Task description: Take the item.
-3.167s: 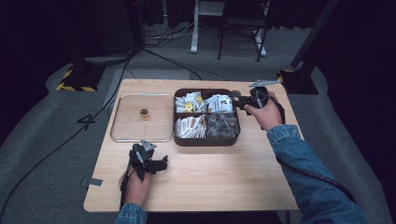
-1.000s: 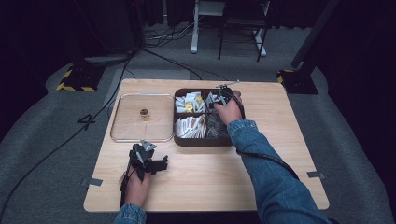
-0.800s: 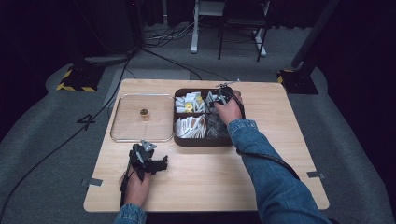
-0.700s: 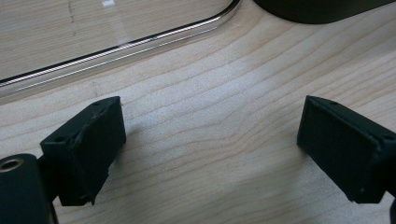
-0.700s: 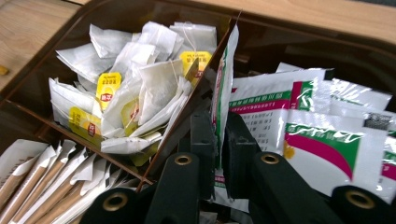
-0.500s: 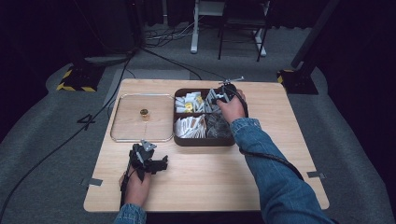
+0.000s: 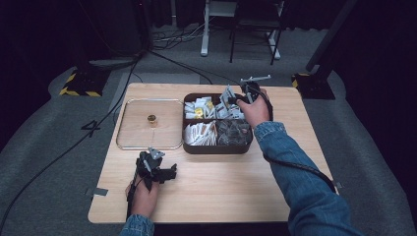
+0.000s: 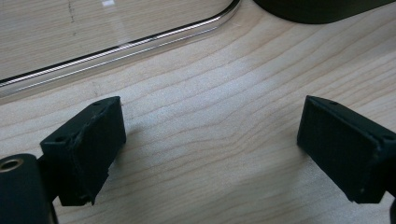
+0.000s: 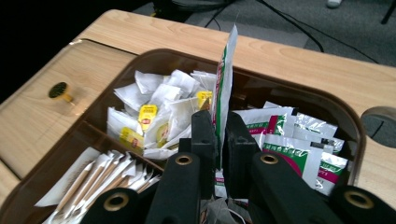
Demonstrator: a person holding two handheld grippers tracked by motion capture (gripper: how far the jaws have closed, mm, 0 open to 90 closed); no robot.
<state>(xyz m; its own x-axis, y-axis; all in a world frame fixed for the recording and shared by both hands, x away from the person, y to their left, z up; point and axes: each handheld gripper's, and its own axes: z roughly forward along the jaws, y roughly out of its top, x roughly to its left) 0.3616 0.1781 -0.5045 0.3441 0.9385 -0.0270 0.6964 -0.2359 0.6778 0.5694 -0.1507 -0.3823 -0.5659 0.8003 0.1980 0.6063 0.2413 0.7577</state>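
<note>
The right gripper [image 9: 218,140] has its jaws clamped on a white sachet with green and red print [image 9: 223,84], held upright on edge above the far right compartment of the dark brown divided tray [image 7: 216,148]. Similar sachets [image 9: 289,144] lie below it; tea bags [image 9: 154,112] fill the far left compartment. The left gripper [image 8: 210,149], jaws wide apart and empty, rests on the wooden table [image 7: 221,191] near the clear lid [image 7: 147,125] with its brass knob [image 7: 152,118].

I see a wooden table [image 7: 221,196] mid-frame on grey carpet [image 7: 49,162], with black dark at the upper corners. Up top stand white desk legs [image 7: 204,29] and a chair [image 7: 255,24]; cables [image 7: 162,54] snake down left, past a hazard-striped base [image 7: 78,83].
</note>
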